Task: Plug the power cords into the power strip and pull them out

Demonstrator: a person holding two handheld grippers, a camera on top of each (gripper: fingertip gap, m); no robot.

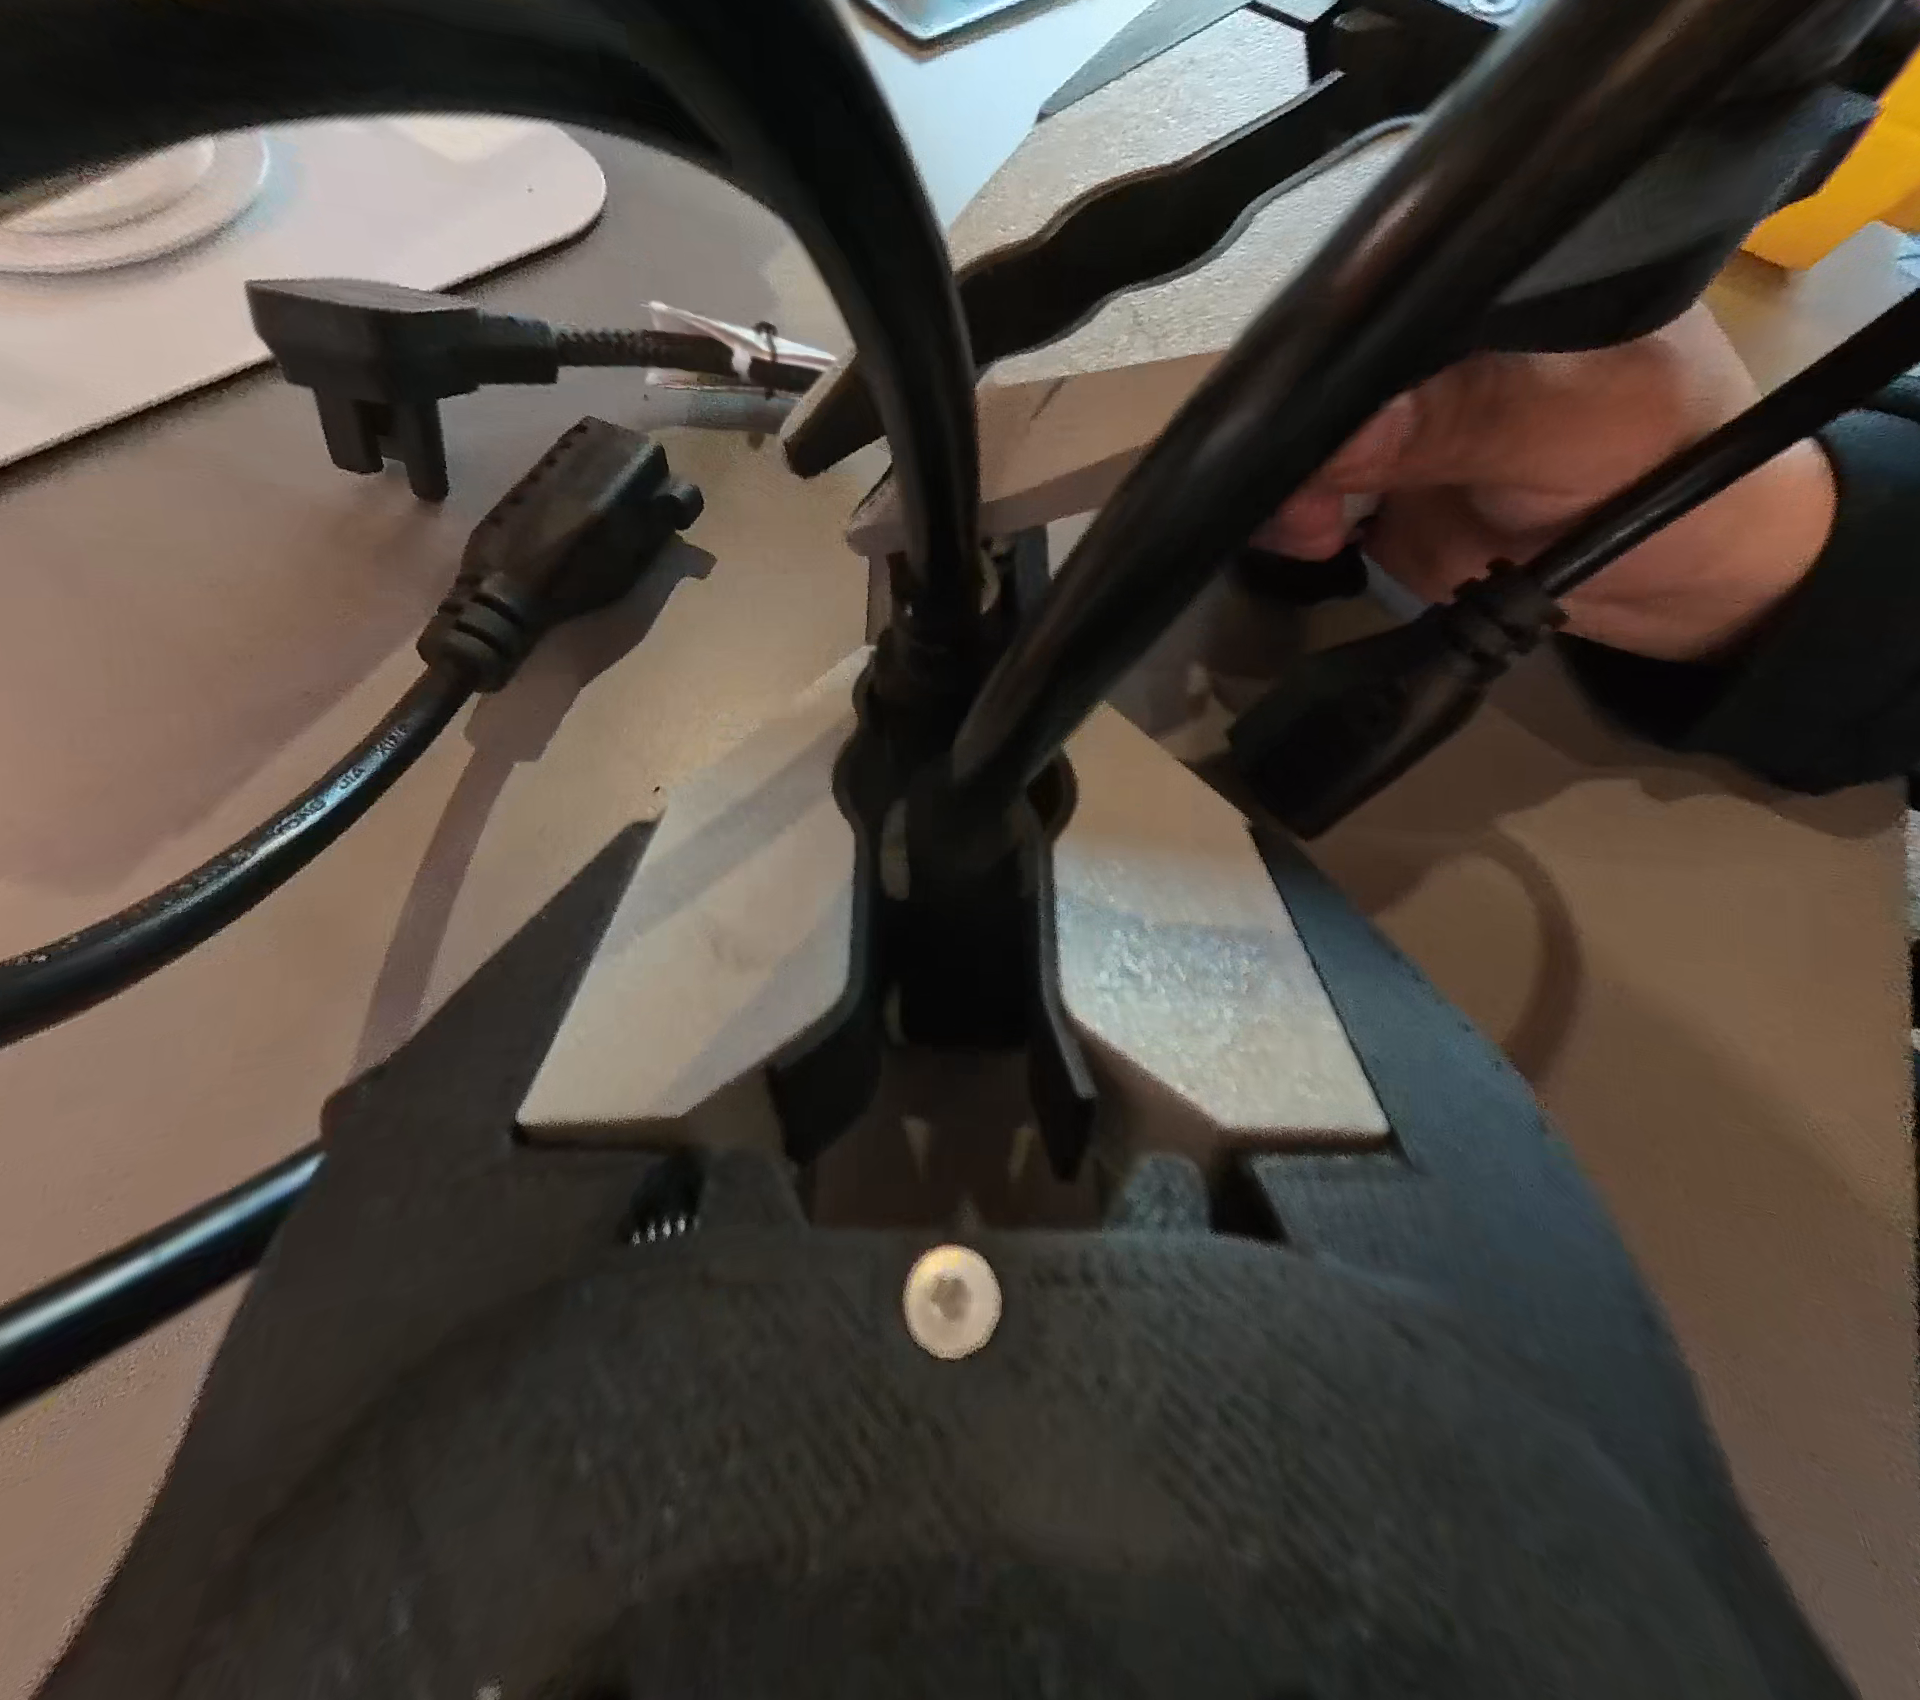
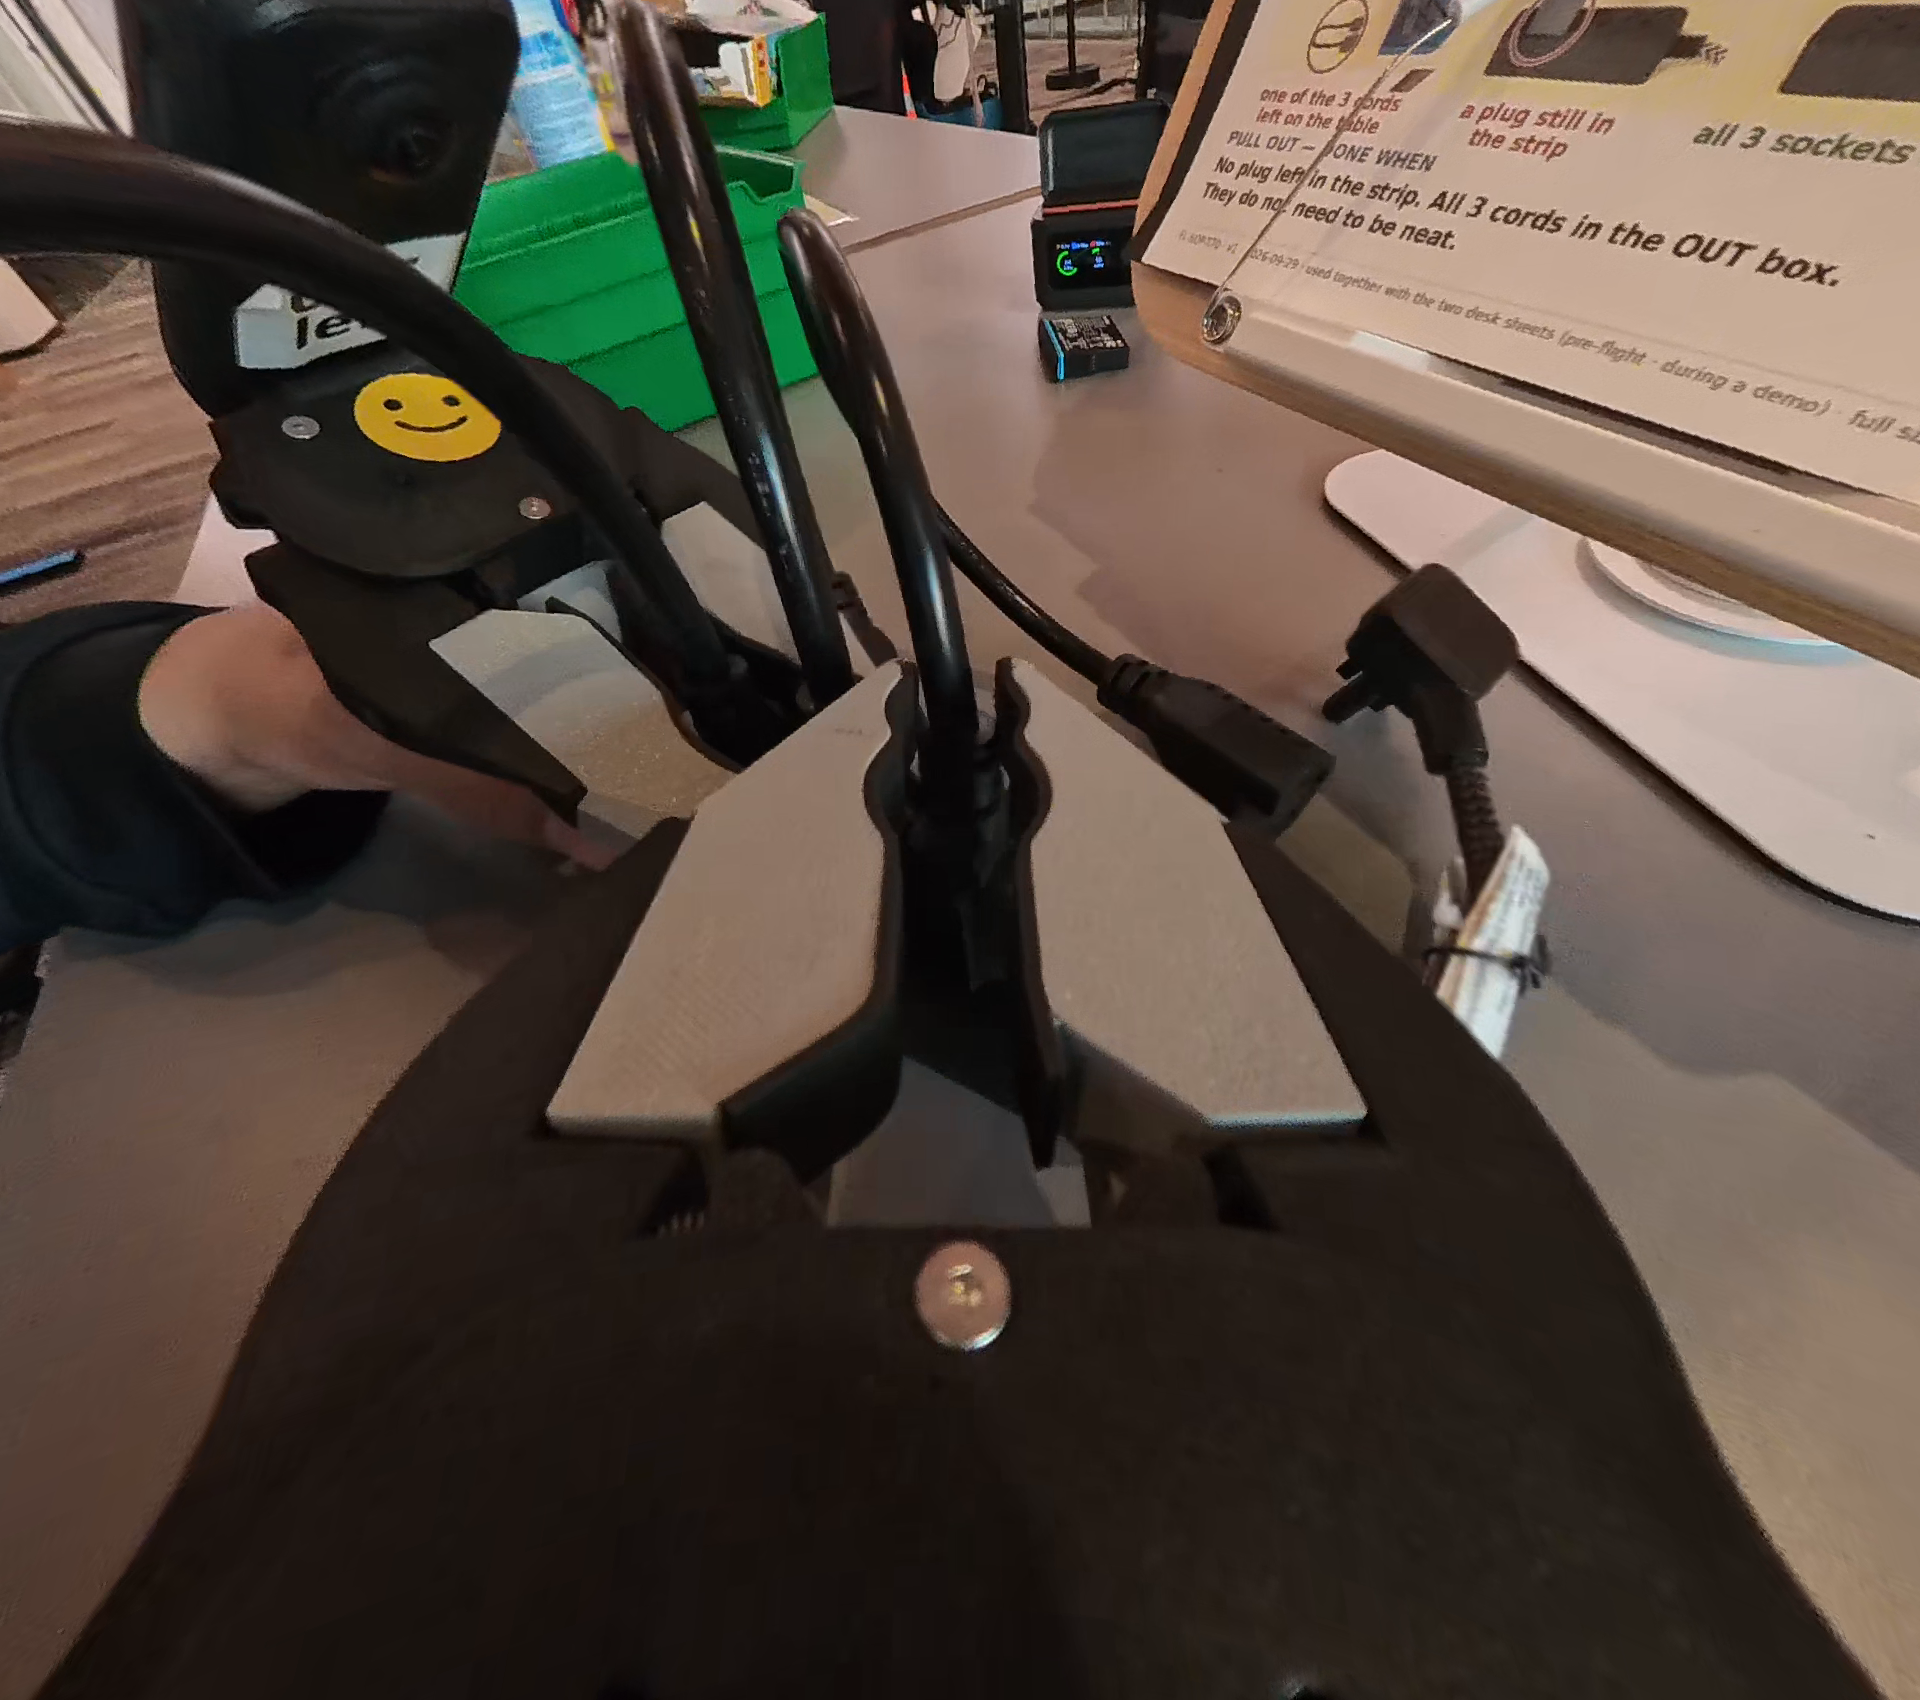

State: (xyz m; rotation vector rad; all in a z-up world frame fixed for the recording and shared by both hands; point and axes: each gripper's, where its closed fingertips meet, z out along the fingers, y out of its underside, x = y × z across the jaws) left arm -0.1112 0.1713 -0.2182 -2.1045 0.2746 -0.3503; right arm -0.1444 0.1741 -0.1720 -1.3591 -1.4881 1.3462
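Observation:
My left gripper (image 1: 956, 777) is shut on the plug end of a black power cord (image 1: 1299, 362), low over the table. My right gripper (image 2: 951, 715) is shut on the plug end of a second black cord (image 2: 883, 424), just beyond the left one. Each gripper shows in the other's view: the right gripper (image 1: 914, 497), and the left gripper (image 2: 717, 694) with a yellow smiley sticker. The power strip is hidden under the grippers. A loose black connector (image 1: 582, 507) (image 2: 1216, 746) and a black angled plug (image 1: 364, 362) (image 2: 1434, 653) on a braided, tagged cord lie on the table.
A monitor stand's white base (image 2: 1558, 715) and an instruction sheet (image 2: 1558, 144) are at the right. Green bins (image 2: 623, 279), a small device with a lit screen (image 2: 1081, 248) and a battery (image 2: 1081, 346) sit further back. A hand (image 1: 1507, 507) holds the right gripper. Another connector (image 1: 1351, 715) lies beside it. My hands' fingertips stand some 5 cm from each other.

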